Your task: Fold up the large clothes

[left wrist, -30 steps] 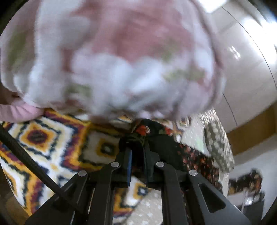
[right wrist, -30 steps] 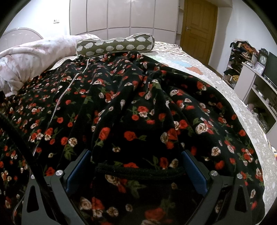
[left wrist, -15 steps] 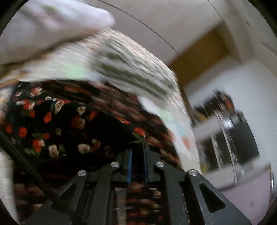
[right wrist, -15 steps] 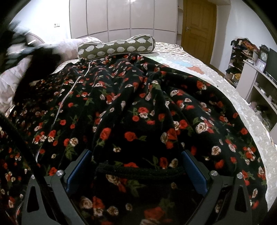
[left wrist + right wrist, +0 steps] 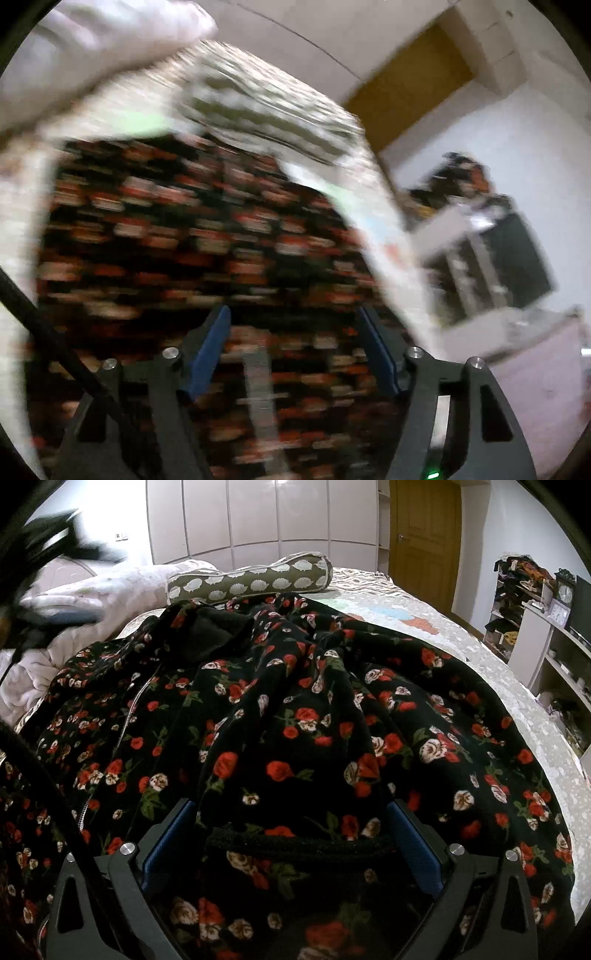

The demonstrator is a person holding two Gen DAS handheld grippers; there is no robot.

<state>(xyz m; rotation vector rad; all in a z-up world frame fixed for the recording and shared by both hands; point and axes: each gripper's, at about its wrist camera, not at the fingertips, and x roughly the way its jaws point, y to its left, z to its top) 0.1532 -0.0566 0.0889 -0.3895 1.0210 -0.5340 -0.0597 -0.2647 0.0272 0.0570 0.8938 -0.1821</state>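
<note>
A large black garment with red and white roses and a zip (image 5: 280,716) lies spread over the bed. Its upper part is folded over near the bolster. My right gripper (image 5: 291,834) is open, its blue pads (image 5: 413,845) on either side of a dark hem ridge of the garment. My left gripper (image 5: 295,339) is open above the same floral garment (image 5: 192,243), in a heavily blurred left wrist view. The left gripper also shows as a dark blur in the right wrist view (image 5: 48,572), at the upper left.
An olive bolster with white spots (image 5: 251,579) lies across the bed's far end. A pink quilt (image 5: 92,602) is bunched at the far left. The patterned bedspread (image 5: 424,627) shows on the right. Shelves (image 5: 546,635) stand along the right wall, a wooden door (image 5: 424,535) behind.
My left gripper was shut on a piece of the garment, carried it over, and has opened and let go. The garment's upper part now lies folded over. The right gripper has not moved.
</note>
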